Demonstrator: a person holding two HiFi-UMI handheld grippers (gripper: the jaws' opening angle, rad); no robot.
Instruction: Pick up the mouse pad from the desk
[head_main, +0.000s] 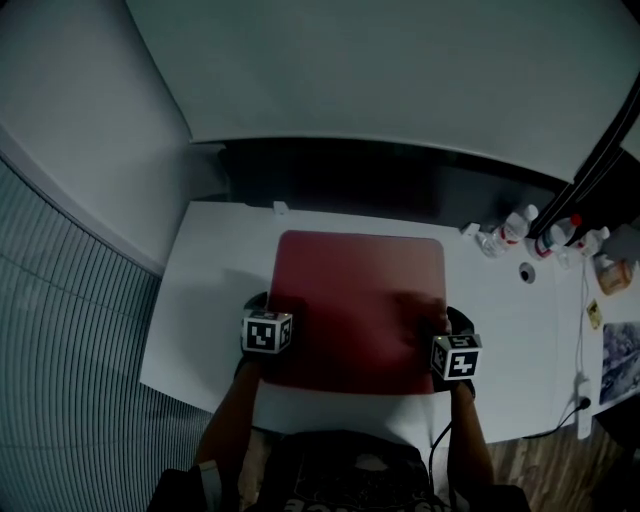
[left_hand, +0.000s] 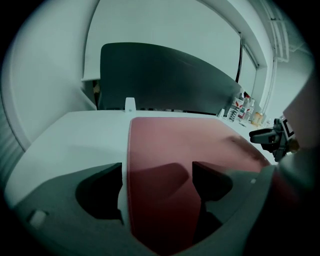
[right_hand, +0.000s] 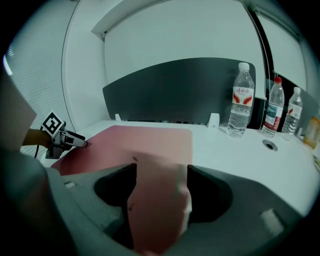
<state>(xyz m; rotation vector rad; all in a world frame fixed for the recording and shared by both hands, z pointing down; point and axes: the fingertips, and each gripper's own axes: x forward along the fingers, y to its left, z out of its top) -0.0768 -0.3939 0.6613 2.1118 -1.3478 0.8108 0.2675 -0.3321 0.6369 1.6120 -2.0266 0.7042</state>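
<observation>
A dark red mouse pad (head_main: 360, 300) lies flat in the middle of the white desk (head_main: 215, 300). My left gripper (head_main: 272, 306) is at the pad's near left corner. In the left gripper view it (left_hand: 157, 172) stands open, and the pad's (left_hand: 185, 140) left edge runs between its jaws. My right gripper (head_main: 446, 324) is at the near right corner. In the right gripper view it (right_hand: 161, 175) is open too, with a strip of the pad (right_hand: 140, 142) along its right edge in the gap. I see neither pair of pads pressing on the pad.
Several water bottles (head_main: 515, 228) (right_hand: 241, 97) and a small jar stand at the desk's back right, next to a round cable hole (head_main: 527, 272). A dark divider panel (head_main: 380, 180) runs along the back edge. A cable (head_main: 580, 330) and papers lie at the far right.
</observation>
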